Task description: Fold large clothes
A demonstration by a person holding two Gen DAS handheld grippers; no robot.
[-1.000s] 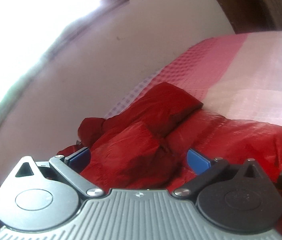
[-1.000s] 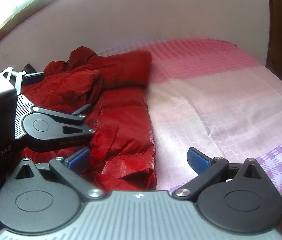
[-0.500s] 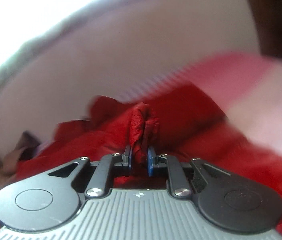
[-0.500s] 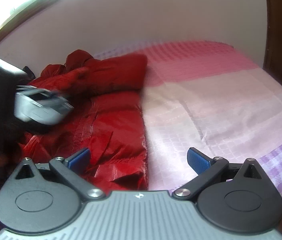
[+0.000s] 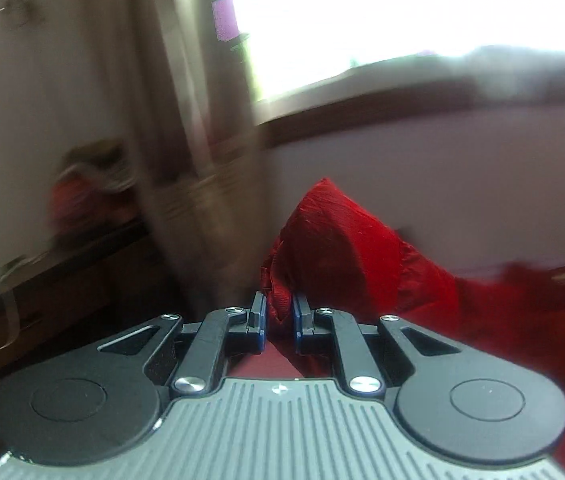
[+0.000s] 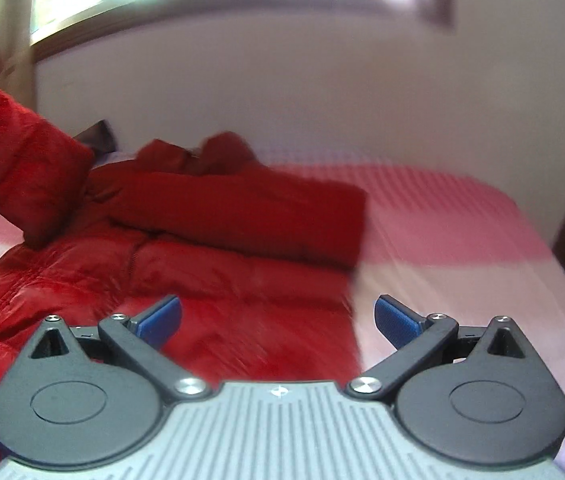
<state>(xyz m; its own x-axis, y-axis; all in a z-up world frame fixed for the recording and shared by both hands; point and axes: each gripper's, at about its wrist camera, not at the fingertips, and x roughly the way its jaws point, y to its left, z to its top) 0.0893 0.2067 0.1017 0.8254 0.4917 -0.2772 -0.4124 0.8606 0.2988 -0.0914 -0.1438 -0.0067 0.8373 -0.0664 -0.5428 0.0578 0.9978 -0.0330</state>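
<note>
Red puffer jacket (image 6: 218, 280) is what we've got here: our left gripper (image 5: 279, 314) is pinching a bunched bit of its fabric, with that sleeve (image 5: 342, 248) lifted up off the rest. Our right gripper (image 6: 278, 318) is spread wide and hovering over the jacket body, holding nothing. Most of the jacket lies on the pink checked bed (image 6: 462, 248), under the bright window (image 5: 402, 12) and curtain (image 5: 198, 140).
</note>
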